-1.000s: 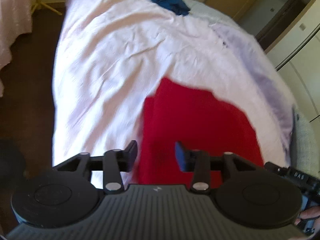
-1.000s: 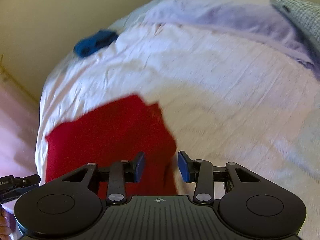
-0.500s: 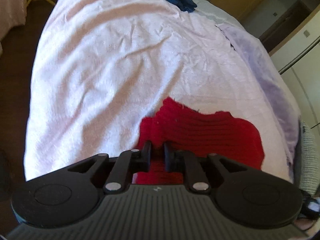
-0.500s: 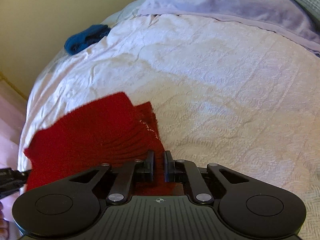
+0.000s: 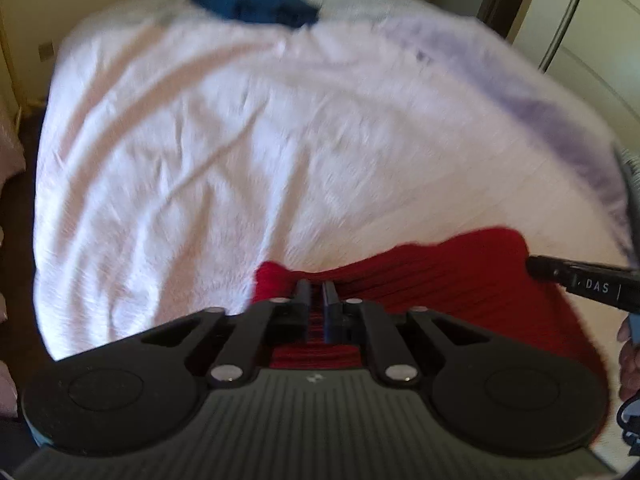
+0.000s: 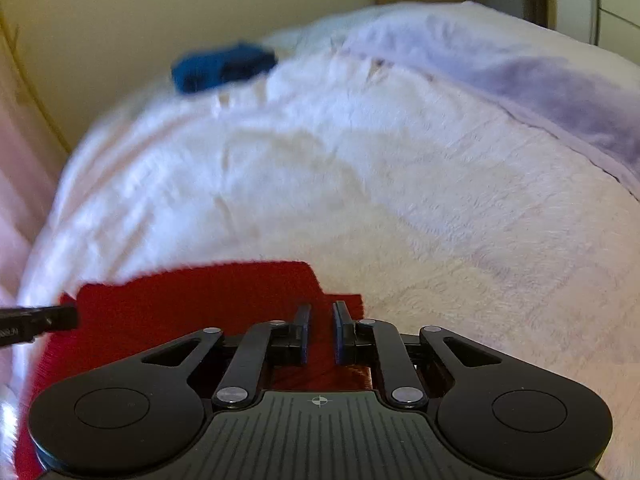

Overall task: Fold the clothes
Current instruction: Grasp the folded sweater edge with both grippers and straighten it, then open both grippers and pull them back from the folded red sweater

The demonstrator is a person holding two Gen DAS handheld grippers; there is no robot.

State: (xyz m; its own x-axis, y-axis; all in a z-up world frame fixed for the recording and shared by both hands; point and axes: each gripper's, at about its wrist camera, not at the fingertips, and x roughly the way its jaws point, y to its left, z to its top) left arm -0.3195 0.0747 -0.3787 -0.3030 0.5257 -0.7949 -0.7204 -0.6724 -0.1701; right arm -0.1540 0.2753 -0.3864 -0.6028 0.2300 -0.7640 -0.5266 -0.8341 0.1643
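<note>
A red knit garment (image 5: 460, 292) lies at the near edge of the bed, bunched up between both grippers. My left gripper (image 5: 316, 286) is shut on its left corner, with red fabric pinched between the pads. My right gripper (image 6: 320, 308) holds the right corner of the red garment (image 6: 192, 304). Its jaws are opening slightly, with fabric still between them. Each gripper's tip shows at the far side of the other's view: the right gripper (image 5: 580, 280) and the left gripper (image 6: 36, 320).
A white bedcover (image 5: 200, 140) spreads ahead, wrinkled. A dark blue garment (image 5: 256, 0) lies at the bed's far end. A lilac blanket (image 6: 560, 92) runs along the right side. Part of a hand (image 5: 628, 360) shows at the right edge. Walls and cupboard doors stand beyond the bed.
Both grippers went from open above the red garment to closed on its near corners. Both views swung, and the garment now looks bunched into a narrower strip.
</note>
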